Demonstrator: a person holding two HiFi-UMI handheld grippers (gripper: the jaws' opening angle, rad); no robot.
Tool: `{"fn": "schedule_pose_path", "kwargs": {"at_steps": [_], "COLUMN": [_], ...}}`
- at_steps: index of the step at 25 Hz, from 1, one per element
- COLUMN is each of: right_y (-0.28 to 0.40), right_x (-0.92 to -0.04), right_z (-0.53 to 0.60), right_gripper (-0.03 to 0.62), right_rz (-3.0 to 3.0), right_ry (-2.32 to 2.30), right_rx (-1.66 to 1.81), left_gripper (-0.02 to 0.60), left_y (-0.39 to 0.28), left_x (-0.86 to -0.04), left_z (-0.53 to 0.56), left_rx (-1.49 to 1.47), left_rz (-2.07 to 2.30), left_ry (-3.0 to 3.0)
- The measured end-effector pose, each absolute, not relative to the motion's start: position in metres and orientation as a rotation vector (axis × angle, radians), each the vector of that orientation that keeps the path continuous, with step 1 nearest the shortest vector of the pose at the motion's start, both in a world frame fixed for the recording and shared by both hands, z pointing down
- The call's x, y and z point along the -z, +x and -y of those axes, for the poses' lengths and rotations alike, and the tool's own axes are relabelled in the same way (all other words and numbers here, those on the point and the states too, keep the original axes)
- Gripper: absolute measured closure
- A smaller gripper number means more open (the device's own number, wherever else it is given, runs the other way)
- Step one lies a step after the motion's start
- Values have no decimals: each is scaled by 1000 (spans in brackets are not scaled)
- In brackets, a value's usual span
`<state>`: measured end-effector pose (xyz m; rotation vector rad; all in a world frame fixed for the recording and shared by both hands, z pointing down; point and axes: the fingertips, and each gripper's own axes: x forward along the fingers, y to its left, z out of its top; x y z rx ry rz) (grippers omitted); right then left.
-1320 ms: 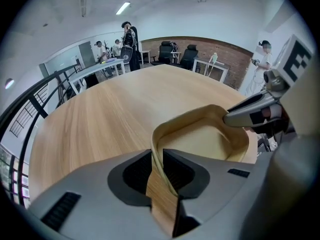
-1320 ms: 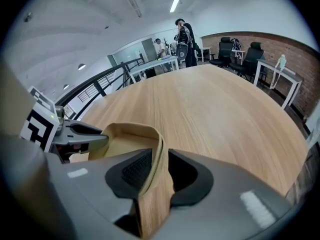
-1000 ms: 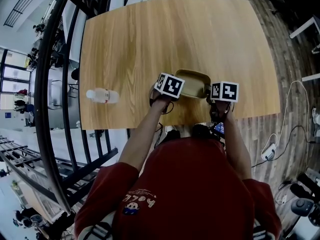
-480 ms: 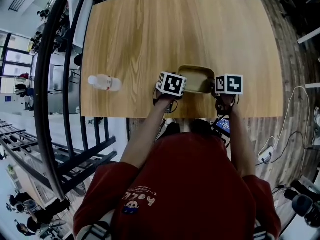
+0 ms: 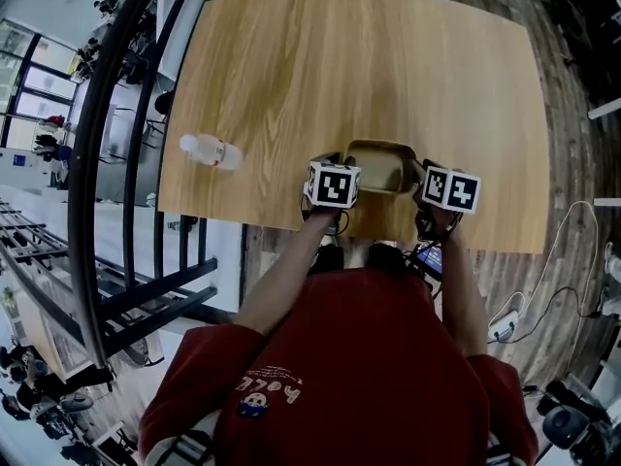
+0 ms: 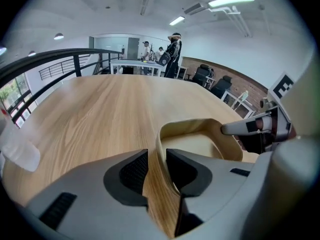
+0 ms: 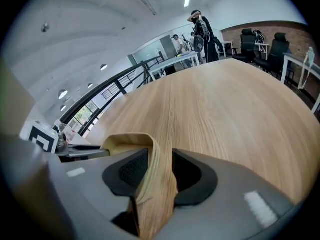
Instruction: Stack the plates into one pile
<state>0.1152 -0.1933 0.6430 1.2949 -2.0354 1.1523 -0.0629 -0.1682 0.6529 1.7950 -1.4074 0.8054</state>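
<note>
Plates (image 5: 380, 168) sit nested at the near edge of the desk (image 5: 291, 66): thin stiff wood, light, probably slick. Left hand-held gripper (image 6: 156, 170) and right hand-held gripper (image 7: 159, 173) straddle opposite rims, jaws just opened, pads slack; rims give best hold.

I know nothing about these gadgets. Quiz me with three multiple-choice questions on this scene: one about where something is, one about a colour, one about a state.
1. Where does the bottle lie in the head view?
A) near the table's left edge
B) at its far edge
C) on the floor

2. What colour is the plate?
A) blue
B) black
C) light wood tan

3. How do the left gripper's jaws stand?
A) shut, nothing between
B) apart, plate rim between them
C) clamped on the bottle

Answers:
1 A, it lies on its side by that edge.
2 C, it looks tan in every view.
3 B, the jaws have just been opening, and a gap shows beside the rim.
</note>
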Motion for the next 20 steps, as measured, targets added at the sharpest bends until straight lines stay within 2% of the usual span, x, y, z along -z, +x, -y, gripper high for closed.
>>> {"fn": "schedule_pose_path", "kwargs": {"at_steps": [9, 20], "right_y": [125, 117], "right_x": [-574, -436], "right_z": [199, 224], "right_gripper": [437, 441], "right_rz": [2216, 2446], "right_ry": [1401, 1532], "right_rx": [-1059, -544], "left_gripper": [460, 460], "left_y": [-88, -106], "left_x": [-613, -440], "left_z": [169, 198], "left_rx": [-670, -396], "left_rz": [1547, 1857], "left_ry": [1830, 2173]}}
